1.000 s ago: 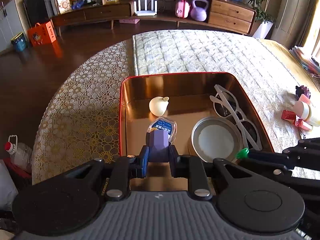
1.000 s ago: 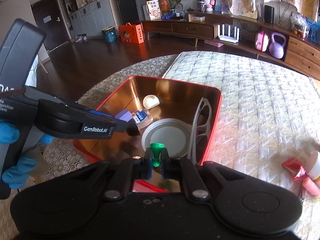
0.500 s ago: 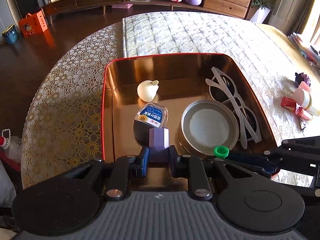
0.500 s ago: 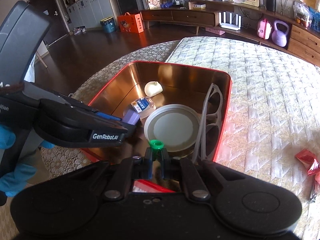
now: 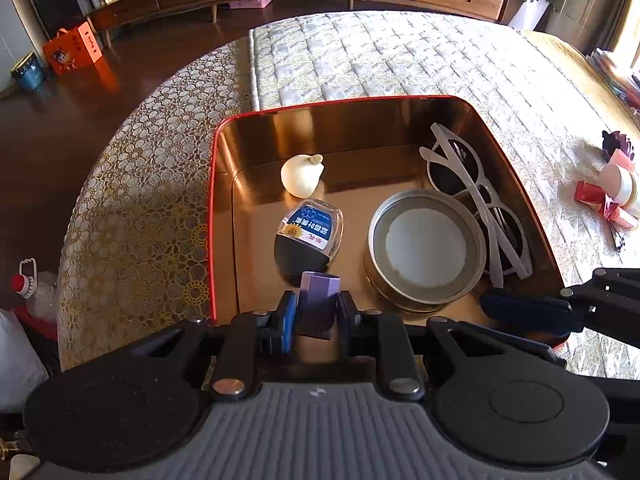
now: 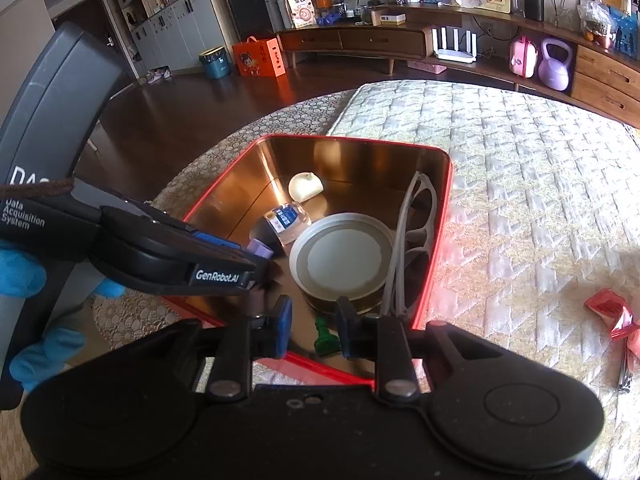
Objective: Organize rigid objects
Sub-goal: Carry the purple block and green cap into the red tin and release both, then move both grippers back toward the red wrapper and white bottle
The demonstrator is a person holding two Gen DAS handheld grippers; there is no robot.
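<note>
A red tin (image 5: 212,220) with a gold inside lies on the bed. It holds a cream bulb (image 5: 300,178), a small blue-labelled bottle (image 5: 310,232), a round lid (image 5: 426,248) and white sunglasses (image 5: 480,208). My left gripper (image 5: 317,314) is shut on a purple block (image 5: 320,292) above the tin's near left part, with the block (image 6: 260,248) also showing in the right wrist view. My right gripper (image 6: 314,316) hangs over the tin's near edge with its jaws opening. A green piece (image 6: 326,336) sits on the tin floor between them, free of the pads.
Red wrappers and a small jar (image 5: 618,186) lie on the quilted cover to the right of the tin, along with one red wrapper (image 6: 608,308). The bed's edge and dark floor are to the left. A gloved hand (image 6: 20,276) holds the left gripper.
The right jaws have parted and the green piece has dropped from them into the tin. The left gripper tilted further down over the tin, still holding the purple block.
</note>
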